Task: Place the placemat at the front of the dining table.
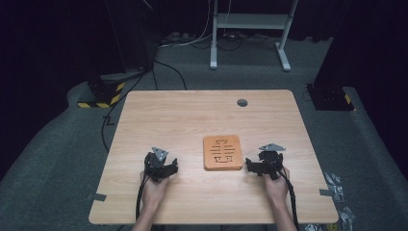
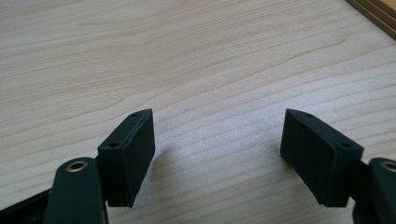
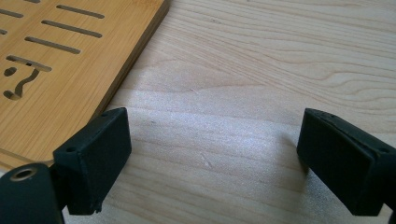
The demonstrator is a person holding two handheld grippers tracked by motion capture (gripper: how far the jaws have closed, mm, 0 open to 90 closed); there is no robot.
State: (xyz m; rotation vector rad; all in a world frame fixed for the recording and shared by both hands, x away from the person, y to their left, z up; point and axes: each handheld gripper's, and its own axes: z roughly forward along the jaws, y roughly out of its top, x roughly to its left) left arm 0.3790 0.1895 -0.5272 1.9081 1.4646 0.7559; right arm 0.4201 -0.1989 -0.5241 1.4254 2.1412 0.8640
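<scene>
The bamboo board (image 1: 222,152) lies flat on the worktop (image 1: 192,115), nearly square, its edges in line with the worktop's edges, its cut slots running crosswise. It sits between the two grippers, just beside the right gripper (image 3: 212,154), past its left jaw, and farther from the left gripper (image 2: 217,154). Both grippers' jaws stand wide apart with only bare worktop between them.

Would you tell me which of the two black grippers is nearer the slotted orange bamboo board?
The right gripper: it sits almost against the slotted orange bamboo board, while the left gripper rests farther away.
</scene>
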